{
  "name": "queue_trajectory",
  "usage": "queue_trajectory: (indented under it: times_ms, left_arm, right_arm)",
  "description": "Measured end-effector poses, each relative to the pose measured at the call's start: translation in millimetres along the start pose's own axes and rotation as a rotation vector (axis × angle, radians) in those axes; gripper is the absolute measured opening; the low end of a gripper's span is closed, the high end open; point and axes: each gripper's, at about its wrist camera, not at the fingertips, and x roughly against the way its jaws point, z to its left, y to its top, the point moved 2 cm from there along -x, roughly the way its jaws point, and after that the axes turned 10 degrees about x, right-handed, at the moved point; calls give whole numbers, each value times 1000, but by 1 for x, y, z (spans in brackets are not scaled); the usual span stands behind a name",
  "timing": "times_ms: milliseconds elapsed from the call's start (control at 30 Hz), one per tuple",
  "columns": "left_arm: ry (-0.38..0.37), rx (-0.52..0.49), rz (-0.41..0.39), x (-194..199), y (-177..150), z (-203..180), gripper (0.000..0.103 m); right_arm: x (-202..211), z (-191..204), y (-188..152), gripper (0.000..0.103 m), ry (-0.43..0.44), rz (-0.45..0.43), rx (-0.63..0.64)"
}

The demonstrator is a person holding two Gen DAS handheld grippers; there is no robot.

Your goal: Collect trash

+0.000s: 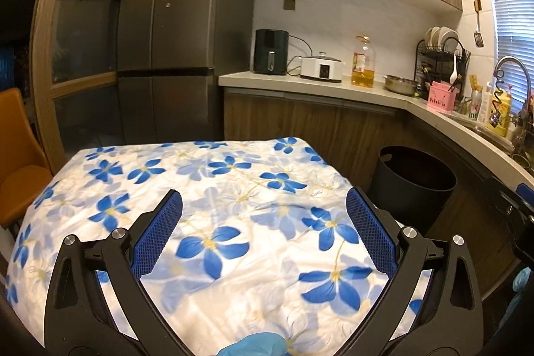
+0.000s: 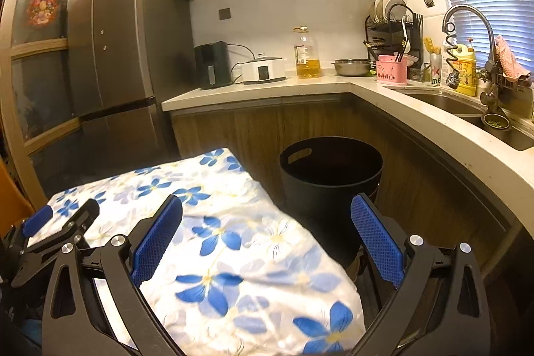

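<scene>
One black bin (image 2: 330,175), one fridge (image 2: 113,49), two hand-held grippers.

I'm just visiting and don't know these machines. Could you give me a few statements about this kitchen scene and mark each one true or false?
1. Both the left gripper and the right gripper have their jaws spread wide with nothing between them. True.
2. The black bin stands on the countertop. False: it stands on the floor beside the table, in front of the lower cabinets.
3. The floral tablecloth has blue flowers on white. True.
4. Trash lies scattered on the tablecloth. False: no trash shows on it in either view.
5. The oil bottle lies tipped over. False: it stands upright on the countertop.
</scene>
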Motion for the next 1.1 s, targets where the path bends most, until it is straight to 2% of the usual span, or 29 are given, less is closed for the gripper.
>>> queue_trajectory:
  times_ms: [533,1100]
  left_arm:
    - [-4,-11,5,48,-14,18,97]
    - [-8,4,1,57,-13,29,97]
  right_arm:
    - [53,27,-11,97,16,-28,34]
    - [61,42,-8,97,11,-39,48]
